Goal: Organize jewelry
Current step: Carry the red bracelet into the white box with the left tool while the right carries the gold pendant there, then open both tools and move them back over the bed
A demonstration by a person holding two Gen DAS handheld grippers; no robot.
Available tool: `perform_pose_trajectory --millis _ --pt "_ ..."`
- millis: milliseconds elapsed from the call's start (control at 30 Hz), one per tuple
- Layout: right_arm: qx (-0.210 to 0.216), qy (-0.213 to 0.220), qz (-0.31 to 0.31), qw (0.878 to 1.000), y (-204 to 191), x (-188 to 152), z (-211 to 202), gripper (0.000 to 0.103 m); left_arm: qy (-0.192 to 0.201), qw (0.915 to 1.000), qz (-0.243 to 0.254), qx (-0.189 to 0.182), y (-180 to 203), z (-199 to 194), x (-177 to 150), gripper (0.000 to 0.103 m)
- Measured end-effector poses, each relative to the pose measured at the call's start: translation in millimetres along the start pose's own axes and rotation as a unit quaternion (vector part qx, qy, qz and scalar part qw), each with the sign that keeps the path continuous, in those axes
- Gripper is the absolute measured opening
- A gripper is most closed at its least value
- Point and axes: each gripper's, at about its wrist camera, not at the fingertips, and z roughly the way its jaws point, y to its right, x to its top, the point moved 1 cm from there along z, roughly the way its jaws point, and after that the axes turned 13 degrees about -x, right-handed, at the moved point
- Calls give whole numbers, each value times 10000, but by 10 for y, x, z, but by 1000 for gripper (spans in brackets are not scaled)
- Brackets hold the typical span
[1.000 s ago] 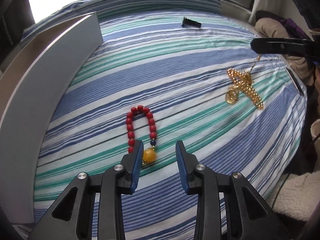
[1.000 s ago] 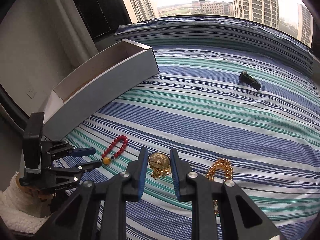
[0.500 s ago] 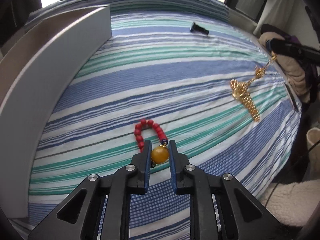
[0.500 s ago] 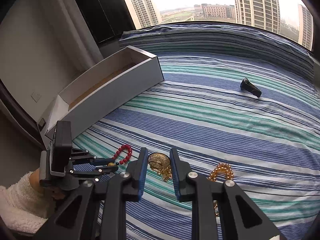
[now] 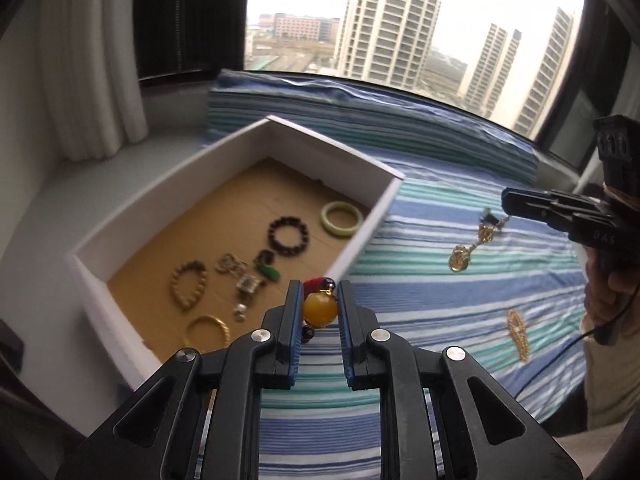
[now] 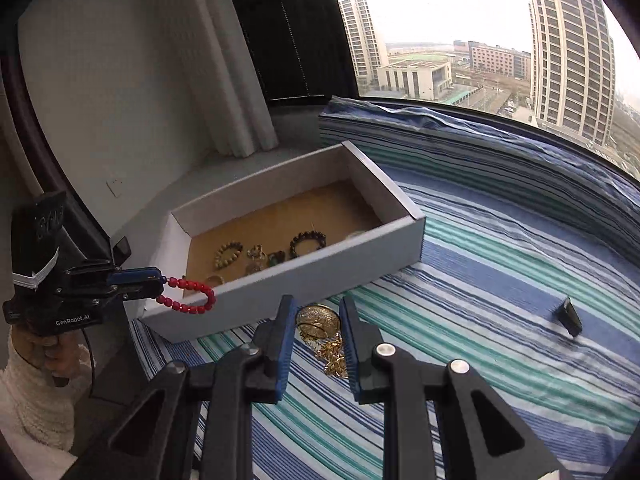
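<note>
Left gripper: jaws nearly closed, clamped on the amber bead of the red bead bracelet. In the right wrist view the bracelet's red loop hangs clear of the bedding, in front of the near wall of the white box, not inside it.

Right gripper: jaws narrowly apart, holding a gold necklace between the pads. The round pendant sits between the fingers, and the chain trails below. In the left wrist view the necklace dangles from the gripper tips above the striped bedspread, off the fabric.

The box stands at the edge of the bedspread, open-topped, with a brown floor. Contents: a pale green bangle, a dark bead bracelet, a tan bead bracelet, a gold bangle, and several small metal pieces, which are blurred.

A further gold chain lies flat on the bedspread, well apart from the box. A small black object also rests on the bedspread, well apart from the box; its type cannot be determined.
</note>
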Motion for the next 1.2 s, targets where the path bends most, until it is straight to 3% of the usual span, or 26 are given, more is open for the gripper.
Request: perform_pose_trajectory --millis 267,533,567,600,633,700,833,933,1067,1200 --pt "583 -313 -307 9973 -760 828 1042 23 -133 9926 -982 700 -1176 312 168 15" --pt "376 -385 -803 9953 -1348 1161 1915 24 -322 9820 -1494 1109 -1758 621 -19 17" --pt "305 -368 -798 9957 -1376 1185 1965 24 -308 9811 -1523 1157 -1782 612 -20 26" --pt "280 -351 -786 9959 -1394 1212 1990 34 -284 9805 -1539 1190 -1798 590 -10 32" --pt "249 -288 -734 9966 -1386 1239 1976 47 -229 9802 -1537 1227 -1815 554 5 47" --pt "219 -53 -562 9982 -1342 1284 1834 47 -70 9804 -1448 1332 -1748 431 27 62" --pt "285 429 -527 9973 -1210 1293 1314 47 194 9843 -1091 1372 -1399 216 81 77" --pt "279 537 -504 9969 -1048 1165 910 48 303 9895 -723 1211 -944 145 63 87" --pt "18 384 -470 9982 -743 707 478 52 270 9965 -264 750 -212 246 -105 97" --pt "-423 81 -343 9985 -307 -28 203 52 -70 9998 38 206 512 648 -434 97"
